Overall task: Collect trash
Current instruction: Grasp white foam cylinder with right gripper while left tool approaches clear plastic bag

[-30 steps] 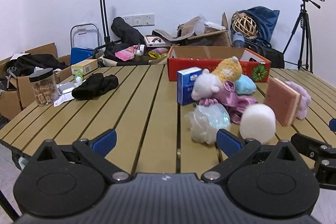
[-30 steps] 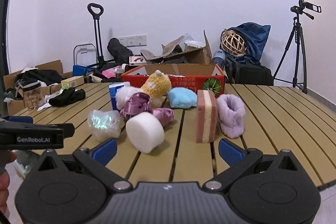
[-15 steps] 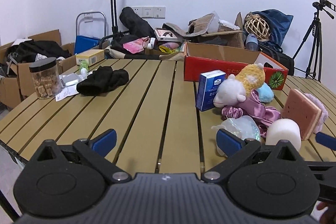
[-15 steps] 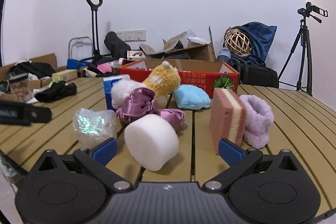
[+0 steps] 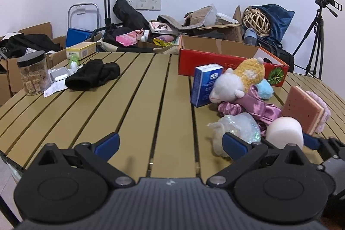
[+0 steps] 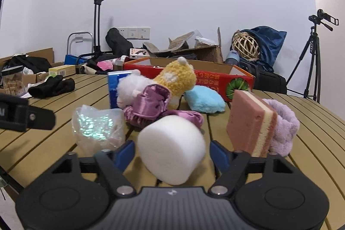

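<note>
R claw (image 6: 172,153) closing, white foam (image 6: 171,149) between

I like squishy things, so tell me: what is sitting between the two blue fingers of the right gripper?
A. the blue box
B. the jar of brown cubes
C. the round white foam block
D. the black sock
C: in the right wrist view the round white foam block sits between the closing jaws of the right gripper.

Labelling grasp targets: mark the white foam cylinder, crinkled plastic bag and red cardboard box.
white foam cylinder (image 6: 171,149): right wrist view, curved side.
crinkled plastic bag (image 6: 97,126): right wrist view, shiny front.
red cardboard box (image 5: 215,61): left wrist view, red front wall.
</note>
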Tool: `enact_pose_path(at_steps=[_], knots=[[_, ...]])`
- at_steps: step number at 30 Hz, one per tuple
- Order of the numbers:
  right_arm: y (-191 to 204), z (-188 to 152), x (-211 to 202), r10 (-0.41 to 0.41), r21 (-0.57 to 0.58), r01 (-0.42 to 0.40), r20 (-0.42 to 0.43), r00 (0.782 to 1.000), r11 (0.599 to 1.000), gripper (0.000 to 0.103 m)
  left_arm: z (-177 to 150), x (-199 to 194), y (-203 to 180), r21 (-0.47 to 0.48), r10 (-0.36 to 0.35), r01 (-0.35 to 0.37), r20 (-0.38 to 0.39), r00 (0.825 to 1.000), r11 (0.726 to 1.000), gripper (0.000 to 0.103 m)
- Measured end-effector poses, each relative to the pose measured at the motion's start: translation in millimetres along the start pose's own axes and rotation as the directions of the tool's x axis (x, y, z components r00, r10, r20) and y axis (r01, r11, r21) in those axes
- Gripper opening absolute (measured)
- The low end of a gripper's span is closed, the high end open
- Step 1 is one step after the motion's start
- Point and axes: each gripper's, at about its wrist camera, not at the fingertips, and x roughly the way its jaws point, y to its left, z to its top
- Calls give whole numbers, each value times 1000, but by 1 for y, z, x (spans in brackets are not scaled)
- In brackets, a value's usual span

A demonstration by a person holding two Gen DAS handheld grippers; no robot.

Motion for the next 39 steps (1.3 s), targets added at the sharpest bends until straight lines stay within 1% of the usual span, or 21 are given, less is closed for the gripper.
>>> enact_pose_path(at_steps=[1,3,8,13,19,27,31,39], knots=[[1,0,1,2,-3,-2,-1,1000,1000,60,0,0,-1,0,-6,6,2,1000,1000,103],[4,-1,1,2,-18,-2,1,1000,1000,57,0,-1,-4,-1,-16,16,4,1000,1000,103],[4,-2,-5,7,-38,-6,20,1000,999,45,0,3,-10,0,-24,24,-1,1000,1000,103],[-2,-4,-11,1,-39,1,42,999,999,40,0,5,-18,7,-34,34,0,999,999,103],[-14,-3,-19,-14,-30,16,59,998,999,39,0,9,-26,6,-53,53,-4,999,999,103],[-38,-4,-28,-53,16,52,68,996,999,39,1,17,-42,7,-81,81,-4,997,997,103],[-49,-4,-33,-66,32,64,73,995,997,39,0,22,-49,11,-82,82,-4,997,997,103],[-62,-8,-46,-102,9,101,99,990,995,39,-3,36,-62,15,-76,76,-13,997,997,103]])
